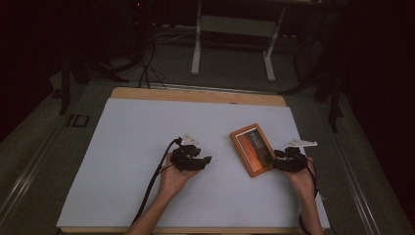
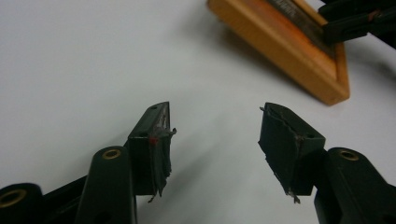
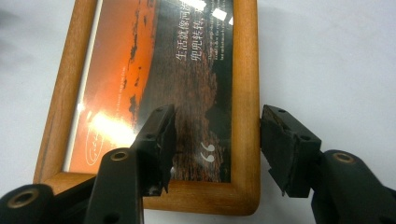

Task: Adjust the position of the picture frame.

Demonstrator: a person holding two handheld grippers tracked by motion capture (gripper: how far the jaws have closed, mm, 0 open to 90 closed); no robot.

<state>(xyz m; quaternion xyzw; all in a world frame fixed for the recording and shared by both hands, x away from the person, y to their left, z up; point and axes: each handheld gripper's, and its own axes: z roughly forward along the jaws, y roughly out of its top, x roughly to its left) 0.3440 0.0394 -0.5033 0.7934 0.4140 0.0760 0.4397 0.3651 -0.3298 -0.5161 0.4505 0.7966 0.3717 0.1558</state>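
From the high view, the wooden picture frame [image 1: 252, 149] lies flat on the white surface [image 1: 127, 147], right of centre and angled. The right claw [image 1: 275, 159] sits at the frame's near-right edge, the person's hand behind it. The left claw [image 1: 205, 160] rests over bare surface to the left of the frame, apart from it, cable trailing back toward the near edge.

Over to the left gripper view: the left claw [image 2: 215, 135] is spread wide, nothing between the jaws, just white surface under them. The picture frame [image 2: 289, 51] lies far and to the right, one corner pointing this way, and the other gripper's black jaw reaches over its far side.

Now the right gripper view, and here's the action: the right claw [image 3: 215, 140] is released and straddles the frame's long side rail. One jaw hangs over the glass and its orange sunset print, the other just outside the wooden rail on the bare surface. The picture frame [image 3: 245, 70] is not pinched yet; there is a gap on the outer side.

My read: this is the grasp being lined up. Next, the right claw should close squarely on that rail, then lift gently, since glass is slippery and a one-sided hold may let the frame tilt. The left claw looks ready to support.
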